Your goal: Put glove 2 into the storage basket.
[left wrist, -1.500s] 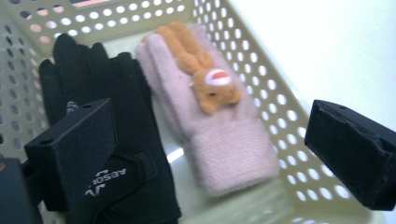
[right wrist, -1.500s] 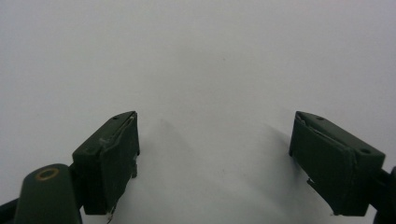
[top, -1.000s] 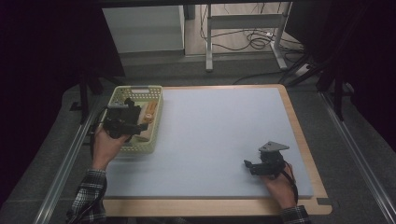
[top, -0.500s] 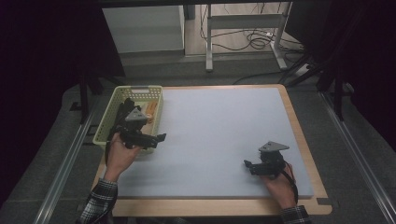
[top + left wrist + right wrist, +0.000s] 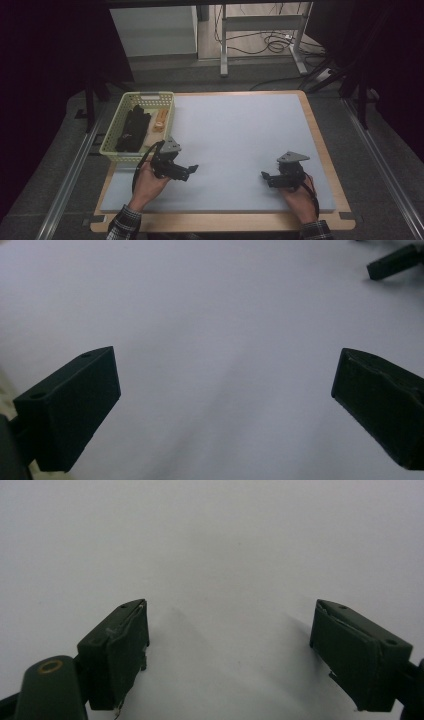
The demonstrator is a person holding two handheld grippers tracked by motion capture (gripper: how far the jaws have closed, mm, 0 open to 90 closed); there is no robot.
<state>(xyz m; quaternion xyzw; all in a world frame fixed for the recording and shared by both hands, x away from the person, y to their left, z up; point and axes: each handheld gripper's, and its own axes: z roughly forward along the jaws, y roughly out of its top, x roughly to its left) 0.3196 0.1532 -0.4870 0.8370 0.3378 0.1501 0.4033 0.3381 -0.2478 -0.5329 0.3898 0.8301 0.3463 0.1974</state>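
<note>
Left hand-held gripper hangs wide apart and empty, basket just behind it; right hand-held gripper parked, also apart.

Both tongs, left and right, gape empty.

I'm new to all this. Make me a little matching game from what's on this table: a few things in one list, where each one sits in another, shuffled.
Things:
1. basket
2. orange block
3. left gripper
4. right gripper

Places:
A. over the mat, near its front right
B. at the table's left edge
C. inside the basket
D. over the mat, just in front of the basket

Pairs: 1-B, 2-C, 3-D, 4-A
</note>
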